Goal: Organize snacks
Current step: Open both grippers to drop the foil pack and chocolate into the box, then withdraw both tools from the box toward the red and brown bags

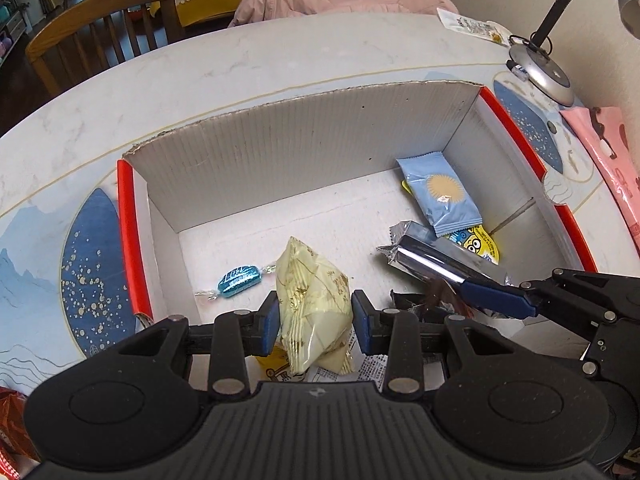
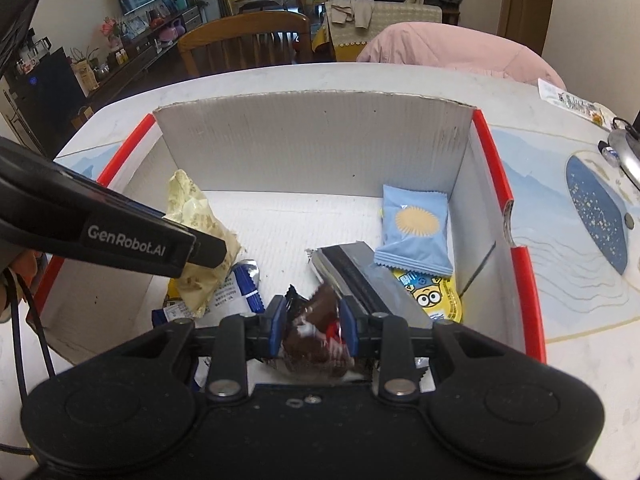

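Both grippers hang over an open cardboard box [image 1: 304, 148] with red edges. My left gripper [image 1: 315, 320] is shut on a pale yellow snack packet [image 1: 312, 300], held upright inside the box. My right gripper [image 2: 313, 326] is shut on a dark brown snack wrapper [image 2: 316, 332] low over the box's near side. On the box floor lie a light blue packet with a sun print [image 1: 444, 194], a silver foil bar [image 1: 424, 256], a yellow cartoon packet [image 1: 482, 244] and a blue wrapped candy [image 1: 239, 280]. White and blue packets [image 2: 236, 296] lie under the yellow one.
The box rests on a white table with a blue-patterned mat [image 1: 92, 264]. A desk lamp base [image 1: 540, 70] and a snack packet [image 1: 472, 24] sit at the far right, a pink bag [image 1: 612, 152] at the right edge. A wooden chair [image 1: 104, 28] stands behind.
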Demonstrator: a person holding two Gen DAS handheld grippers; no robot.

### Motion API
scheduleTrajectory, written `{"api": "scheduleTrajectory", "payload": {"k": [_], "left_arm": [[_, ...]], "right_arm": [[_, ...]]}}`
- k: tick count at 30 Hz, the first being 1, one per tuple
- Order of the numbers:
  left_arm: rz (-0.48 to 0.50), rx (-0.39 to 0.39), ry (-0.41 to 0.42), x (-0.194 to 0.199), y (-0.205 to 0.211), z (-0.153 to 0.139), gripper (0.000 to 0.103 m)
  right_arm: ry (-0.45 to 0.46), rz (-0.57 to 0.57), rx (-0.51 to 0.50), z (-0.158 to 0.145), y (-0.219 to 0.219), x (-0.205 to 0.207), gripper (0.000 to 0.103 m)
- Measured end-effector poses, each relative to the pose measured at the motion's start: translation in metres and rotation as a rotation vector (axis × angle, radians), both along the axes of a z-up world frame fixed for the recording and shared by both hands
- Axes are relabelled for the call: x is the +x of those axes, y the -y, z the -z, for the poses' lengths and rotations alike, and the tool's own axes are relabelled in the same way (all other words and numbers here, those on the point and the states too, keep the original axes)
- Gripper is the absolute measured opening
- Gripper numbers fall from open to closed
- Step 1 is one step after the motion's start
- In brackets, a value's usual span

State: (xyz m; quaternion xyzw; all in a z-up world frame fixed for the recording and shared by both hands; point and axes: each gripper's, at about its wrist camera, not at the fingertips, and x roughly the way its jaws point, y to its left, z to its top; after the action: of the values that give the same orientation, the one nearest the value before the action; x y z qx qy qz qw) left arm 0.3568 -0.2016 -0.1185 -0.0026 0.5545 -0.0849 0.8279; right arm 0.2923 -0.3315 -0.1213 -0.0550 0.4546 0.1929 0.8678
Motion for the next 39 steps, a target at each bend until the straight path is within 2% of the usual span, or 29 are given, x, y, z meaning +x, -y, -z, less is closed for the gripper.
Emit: {"api": "scheduleTrajectory", "payload": {"k": [7, 23, 27, 29, 33, 39], "left_arm": [[-0.025, -0.012, 0.019, -0.006, -0.007, -0.008, 0.045], [-0.062, -0.084, 0.141, -0.057, -0.023, -0.053, 0.046], [-0.092, -0.094, 0.179, -0.074, -0.030, -0.063, 0.047], [-0.109, -0.102, 0.197, -0.083, -0.034, -0.069, 0.048], [-0.139, -0.109, 0.242, -0.102, -0.044, -0.081, 0.058], [-0.170, -0.116, 0.291, -0.129, -0.064, -0.093, 0.059]], "right_arm": [[0.007, -0.008, 0.033, -0.007, 0.004, -0.002, 0.034], [0.055, -0.017, 0.126, -0.046, 0.020, -0.030, 0.052], [0.079, -0.031, 0.145, -0.056, 0.022, -0.039, 0.062], [0.087, -0.044, 0.152, -0.061, 0.020, -0.044, 0.064], [0.095, -0.084, 0.162, -0.069, 0.012, -0.052, 0.071], [0.107, -0.131, 0.190, -0.081, -0.006, -0.066, 0.083]]}}
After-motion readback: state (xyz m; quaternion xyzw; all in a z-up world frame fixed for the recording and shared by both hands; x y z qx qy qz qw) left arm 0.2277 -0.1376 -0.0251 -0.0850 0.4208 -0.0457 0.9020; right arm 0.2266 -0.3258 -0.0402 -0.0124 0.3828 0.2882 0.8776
